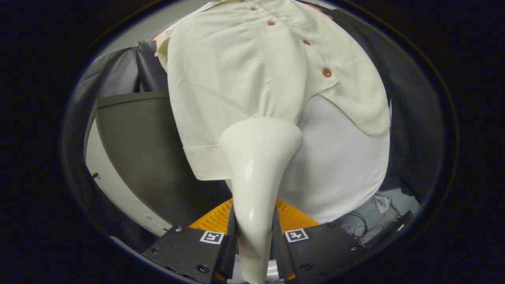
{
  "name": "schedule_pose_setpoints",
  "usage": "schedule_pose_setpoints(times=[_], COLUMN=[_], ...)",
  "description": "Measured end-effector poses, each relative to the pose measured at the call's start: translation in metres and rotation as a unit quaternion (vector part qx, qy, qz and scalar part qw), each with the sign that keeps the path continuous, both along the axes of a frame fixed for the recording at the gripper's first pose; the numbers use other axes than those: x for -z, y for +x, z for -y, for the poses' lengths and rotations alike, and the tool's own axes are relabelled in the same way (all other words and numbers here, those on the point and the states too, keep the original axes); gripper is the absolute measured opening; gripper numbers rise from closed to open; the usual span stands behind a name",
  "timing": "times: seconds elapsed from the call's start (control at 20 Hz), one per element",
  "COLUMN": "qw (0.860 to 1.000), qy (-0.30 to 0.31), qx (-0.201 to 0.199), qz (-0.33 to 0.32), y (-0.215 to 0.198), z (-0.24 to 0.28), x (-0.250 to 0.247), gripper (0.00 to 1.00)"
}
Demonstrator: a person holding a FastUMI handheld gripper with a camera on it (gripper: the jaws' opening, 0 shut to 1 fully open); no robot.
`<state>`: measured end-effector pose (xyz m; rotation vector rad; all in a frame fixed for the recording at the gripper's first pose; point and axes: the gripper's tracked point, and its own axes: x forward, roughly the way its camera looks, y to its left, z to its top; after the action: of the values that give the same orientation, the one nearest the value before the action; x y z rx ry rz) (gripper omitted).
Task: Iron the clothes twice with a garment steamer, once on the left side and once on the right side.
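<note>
My gripper (254, 232) is shut on the slim handle of a glossy white garment steamer (256, 165). The steamer widens ahead of the fingers into a broad head (261, 132) that presses against a cream short-sleeved shirt (221, 79) with reddish-brown buttons (326, 72). The shirt hangs upright beyond the fingers. The head meets the cloth low on the shirt, beside the button placket. A white under-layer (339, 157) shows below the shirt's curved hem, on the side past the buttons.
A dark grey panel (146, 150) stands to the left behind the shirt, with a pale surface (114, 185) below it. Black cloth (410, 118) hangs on the right. Thin wires (367, 221) lie low on the right. An orange ribbed part (215, 219) sits just behind the fingers.
</note>
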<state>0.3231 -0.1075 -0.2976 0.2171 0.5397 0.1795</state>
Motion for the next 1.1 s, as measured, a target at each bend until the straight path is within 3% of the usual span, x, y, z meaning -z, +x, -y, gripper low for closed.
schedule_pose_setpoints(times=[0.25,0.5,0.8,1.1], qw=[1.000,1.000,0.992,0.969], qy=[0.006,0.009,0.032,0.057], qx=[0.013,0.010,0.048,0.112], qz=[-0.011,0.028,0.110,0.211], y=[0.000,0.000,0.008,0.033], z=[0.001,0.013,0.062,0.128], x=[0.005,-0.033,-0.140,-0.262], gripper=[0.42,0.42,0.42,0.40])
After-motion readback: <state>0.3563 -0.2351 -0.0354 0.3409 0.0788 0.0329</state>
